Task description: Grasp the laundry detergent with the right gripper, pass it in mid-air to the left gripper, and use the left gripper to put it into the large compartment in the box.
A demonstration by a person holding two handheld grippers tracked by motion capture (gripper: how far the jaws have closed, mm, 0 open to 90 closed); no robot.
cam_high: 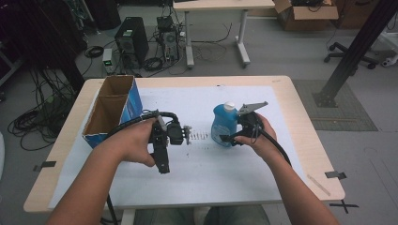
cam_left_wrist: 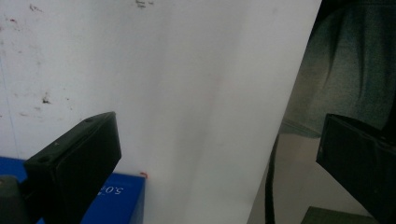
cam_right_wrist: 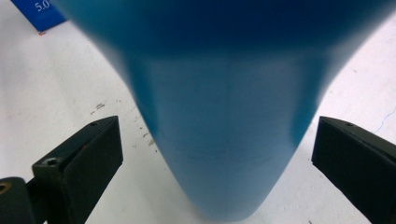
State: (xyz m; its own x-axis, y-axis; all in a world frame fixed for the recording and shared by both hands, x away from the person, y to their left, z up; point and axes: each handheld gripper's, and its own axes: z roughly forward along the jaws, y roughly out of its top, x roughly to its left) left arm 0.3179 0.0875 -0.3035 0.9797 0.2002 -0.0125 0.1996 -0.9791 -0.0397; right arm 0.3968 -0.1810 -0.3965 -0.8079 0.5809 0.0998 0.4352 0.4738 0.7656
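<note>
The desk (cam_high: 300, 140) carries an open, empty cardboard box (cam_high: 112, 110) at its left; the blue bottle (cam_high: 223, 125) stands upright right of centre, unlifted. The right tool (cam_high: 231, 137) straddles it, jaws wide and apparently not yet touching; the left tool (cam_high: 162, 161) hangs open and empty; grasp and any move seem left.

The blue bottle (cam_right_wrist: 224, 116) looks like smooth, glossy plastic; the box (cam_high: 112, 110) is matt brown cardboard; white paper (cam_high: 197, 164) covers the pale wooden tabletop (cam_high: 305, 140).

White digits reading "5.0" showed, partly cut off, on the flat blue printed label (cam_right_wrist: 39, 14) up left of the right gripper's jaws; nothing else was legible.
</note>
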